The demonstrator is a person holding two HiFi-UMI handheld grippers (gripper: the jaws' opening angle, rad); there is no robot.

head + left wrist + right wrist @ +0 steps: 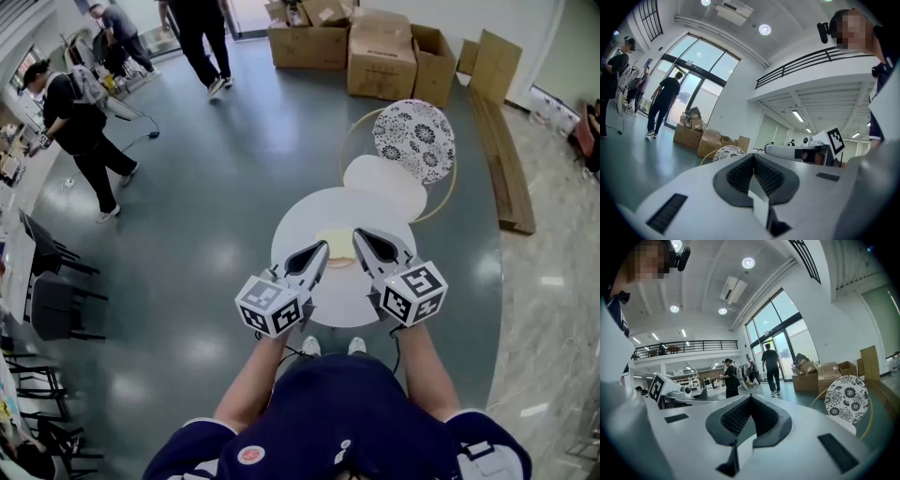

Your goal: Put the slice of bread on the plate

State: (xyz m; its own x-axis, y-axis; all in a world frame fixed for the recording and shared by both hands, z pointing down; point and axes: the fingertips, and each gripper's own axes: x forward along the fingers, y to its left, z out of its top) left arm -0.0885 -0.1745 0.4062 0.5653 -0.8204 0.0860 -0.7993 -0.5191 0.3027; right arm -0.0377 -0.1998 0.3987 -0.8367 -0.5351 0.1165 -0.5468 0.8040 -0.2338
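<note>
On the round white table (300,225) a pale tan flat thing (336,246) lies between my two gripper tips; I cannot tell bread from plate in it. In the head view my left gripper (322,247) hovers just left of it, shut and empty. My right gripper (358,234) hovers just right of it, also shut with nothing held. Both point level across the table. In the left gripper view the jaws (753,155) meet at their tips, and the right gripper (801,152) shows beyond them. In the right gripper view the jaws (750,397) meet too.
A chair with a flower-patterned round back (414,141) and white seat (384,183) stands against the table's far side. Cardboard boxes (380,52) are stacked at the back wall. People (80,117) stand and walk at the far left, and black chairs (56,291) line the left edge.
</note>
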